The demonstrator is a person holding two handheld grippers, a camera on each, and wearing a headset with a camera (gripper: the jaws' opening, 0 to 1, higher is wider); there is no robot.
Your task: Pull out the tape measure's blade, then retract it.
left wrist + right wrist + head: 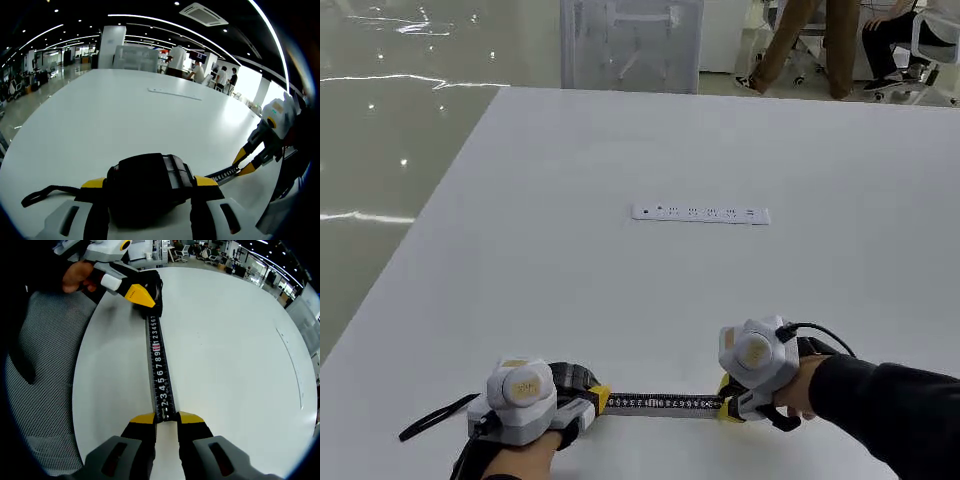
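**Position.** The tape case (pixel 150 286) sits on the near edge of the white table (pixel 720 150), at the left. The left gripper (pixel 149 182) is clamped across its sides. The blade (pixel 159 360) runs right from the case, flat and close over the table. Its end is pinched between the closed jaws of the right gripper (pixel 165 418).

**Status.** A short length of blade is out. I judge the pull-out step to be in hand, with retraction not yet begun.

**Recommendation.**
- Draw the right gripper straight right, in line with the case mouth and level with the table, so the blade neither twists nor kinks.
- Hold the case firm and square.
- Keep the pinch on the end hook.

**Risk.** If the pinch slips, the blade will likely snap back.

**Clearance.** The power strip (pixel 700 214) lies well apart, farther off.
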